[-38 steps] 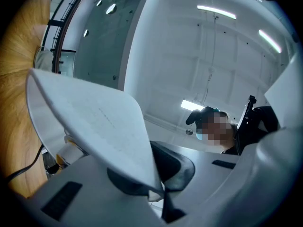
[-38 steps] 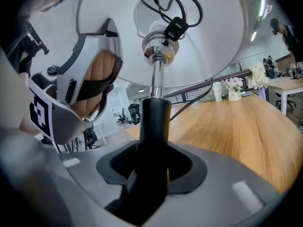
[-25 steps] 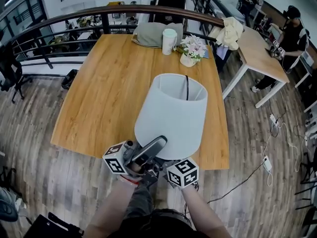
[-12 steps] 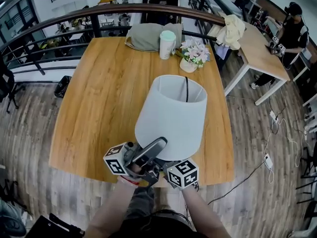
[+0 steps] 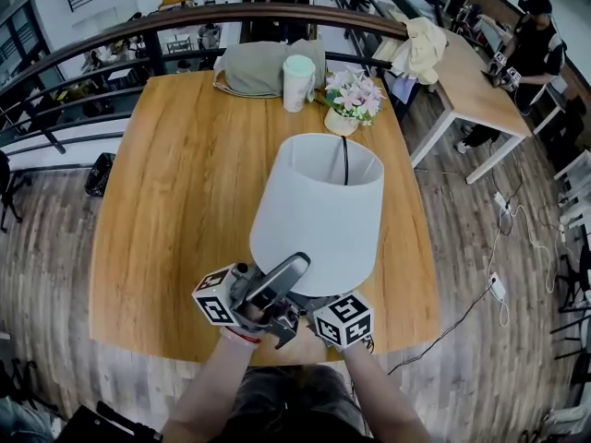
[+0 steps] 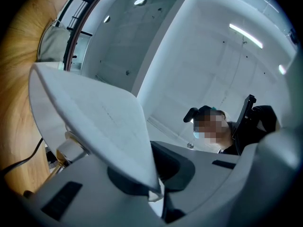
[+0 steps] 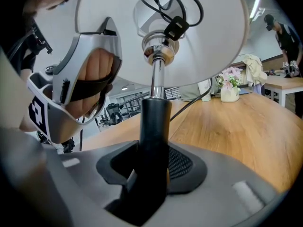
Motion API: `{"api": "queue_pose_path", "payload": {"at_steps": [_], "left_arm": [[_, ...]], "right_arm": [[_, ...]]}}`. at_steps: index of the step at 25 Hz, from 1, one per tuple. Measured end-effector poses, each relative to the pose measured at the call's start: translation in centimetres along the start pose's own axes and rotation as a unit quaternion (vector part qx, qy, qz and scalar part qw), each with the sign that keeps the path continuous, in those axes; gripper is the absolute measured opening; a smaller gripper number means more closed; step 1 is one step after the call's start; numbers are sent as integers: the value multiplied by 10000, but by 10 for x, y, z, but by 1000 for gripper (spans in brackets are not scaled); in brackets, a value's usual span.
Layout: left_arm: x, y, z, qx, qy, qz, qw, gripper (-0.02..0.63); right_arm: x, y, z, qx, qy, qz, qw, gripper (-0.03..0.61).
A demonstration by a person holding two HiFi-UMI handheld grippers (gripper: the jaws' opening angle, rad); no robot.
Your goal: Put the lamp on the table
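1. one lamp (image 5: 319, 206) is held up over the near right part of the wooden table (image 5: 185, 173), white shade (image 6: 94, 122) on top; no view shows its foot, so whether it touches the table cannot be told.
2. the left gripper (image 6: 154, 193) is clamped on the lower rim of the shade, which runs down between its jaws.
3. the right gripper (image 7: 152, 169) grips the lamp's black stem (image 7: 154, 122), with both jaws pressed against it; above the black part the stem turns to shiny metal.
4. one black cord (image 7: 170, 8) lies coiled inside the shade.
5. there are two marker cubes, one on each gripper: the left cube (image 5: 214, 295) and the right cube (image 5: 343, 321). they carry black-and-white square patterns, not words.
6. at the far end of the table stand one white cup (image 5: 297, 69) with a green lid, one pot of flowers (image 5: 346, 100) and one grey bag (image 5: 254, 67); any print on the cup is too small to read.
7. a second table (image 5: 471, 90) stands to the right with a pale cloth (image 5: 420, 49) on it, and one person (image 5: 531, 35) stands at its far end.
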State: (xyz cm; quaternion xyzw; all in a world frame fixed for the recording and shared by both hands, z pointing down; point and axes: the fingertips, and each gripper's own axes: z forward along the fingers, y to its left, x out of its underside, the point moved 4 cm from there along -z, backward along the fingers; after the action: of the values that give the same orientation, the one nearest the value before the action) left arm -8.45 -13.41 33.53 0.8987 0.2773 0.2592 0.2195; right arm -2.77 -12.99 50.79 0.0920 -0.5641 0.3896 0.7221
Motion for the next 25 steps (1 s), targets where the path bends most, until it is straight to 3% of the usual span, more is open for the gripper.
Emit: {"api": "queue_pose_path", "payload": {"at_steps": [19,25], "left_arm": [[-3,27,10,356,-47,398,9986,-2],[0,30,12,438,5,575,9974,-2]], "right_arm": [[-23,-49,19,35,-196,-922,9955,179],[-21,-56,20,-4,-261,-968,9950,182]]}}
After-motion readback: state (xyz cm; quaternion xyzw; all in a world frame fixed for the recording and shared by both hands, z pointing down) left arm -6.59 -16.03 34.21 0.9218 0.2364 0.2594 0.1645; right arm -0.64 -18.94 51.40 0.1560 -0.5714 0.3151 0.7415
